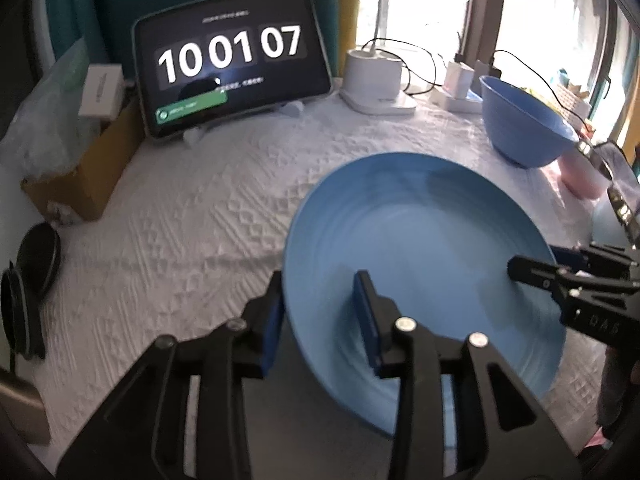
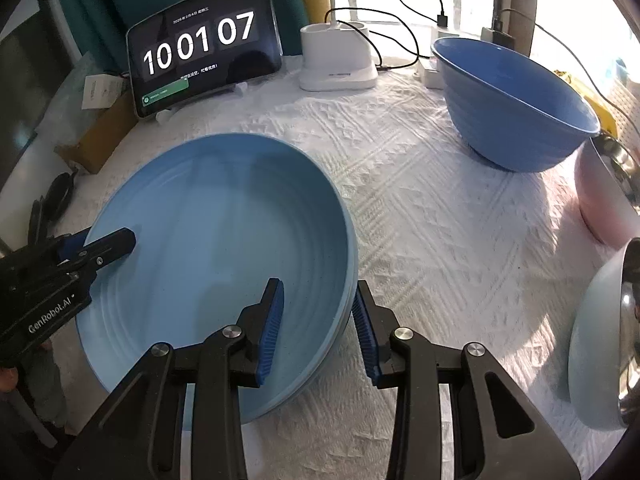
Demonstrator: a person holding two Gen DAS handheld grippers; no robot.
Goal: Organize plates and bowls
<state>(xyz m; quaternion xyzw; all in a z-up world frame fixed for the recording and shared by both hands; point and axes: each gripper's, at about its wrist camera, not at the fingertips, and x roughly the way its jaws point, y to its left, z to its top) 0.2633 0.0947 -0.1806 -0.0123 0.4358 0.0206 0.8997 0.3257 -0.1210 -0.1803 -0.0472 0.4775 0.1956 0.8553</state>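
From my left gripper [image 1: 320,320] I lose the near rim of the light blue plate [image 1: 420,248] behind the finger links, and the frame is smeared, so I cannot tell whether the plate rests flat on the white tablecloth [image 1: 192,216] or is tilted up. The right edge cuts off a pink bowl [image 1: 580,176] behind the deep blue bowl [image 1: 520,124].

My left gripper straddles the plate's left rim, one pad outside, one over the inside, with a clear gap between them; I cannot tell if either pad touches. My right gripper [image 2: 318,328] straddles the opposite rim, jaws likewise parted with the rim between them. Its view crops a pale bowl holding a steel one [image 2: 600,340] far right.

Beyond both grippers stands a tablet [image 2: 204,44] reading 10 01 07, beside it a white charger base [image 2: 340,60].
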